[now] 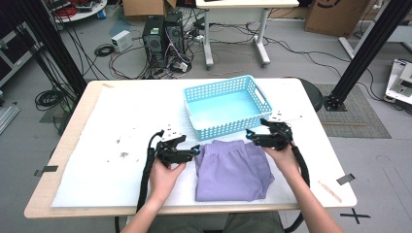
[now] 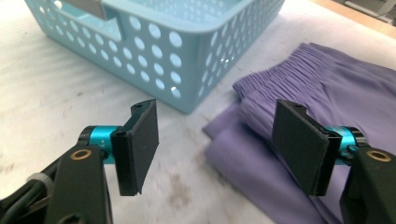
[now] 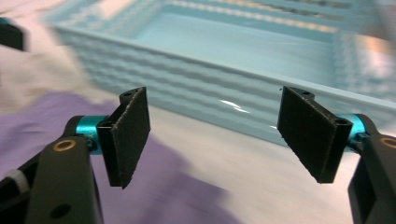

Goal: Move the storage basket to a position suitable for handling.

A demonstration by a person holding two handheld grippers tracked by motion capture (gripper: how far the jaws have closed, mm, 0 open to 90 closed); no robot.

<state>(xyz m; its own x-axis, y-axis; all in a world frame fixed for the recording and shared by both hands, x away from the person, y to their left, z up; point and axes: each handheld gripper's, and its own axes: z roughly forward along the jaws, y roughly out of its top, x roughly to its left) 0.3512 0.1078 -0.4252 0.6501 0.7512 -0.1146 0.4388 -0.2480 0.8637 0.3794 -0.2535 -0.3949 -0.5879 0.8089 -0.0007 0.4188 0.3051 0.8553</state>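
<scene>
A folded purple garment [image 1: 234, 168] lies on the white table cover at the front, just below a light blue perforated basket [image 1: 226, 107]. My left gripper [image 1: 195, 151] is at the garment's upper left corner, open, its jaws straddling the folded edge [image 2: 261, 140] with the basket's corner [image 2: 187, 74] just beyond. My right gripper [image 1: 250, 137] hovers at the garment's upper right corner, open, nothing between its jaws; the purple cloth [image 3: 154, 186] lies below it and the basket wall [image 3: 224, 98] is in front.
The basket is empty. The table's left half [image 1: 121, 145] bears only a few dark specks. Computer towers [image 1: 163, 34], cables and black frame posts stand on the floor beyond the table. Tape marks sit near the table's front corners.
</scene>
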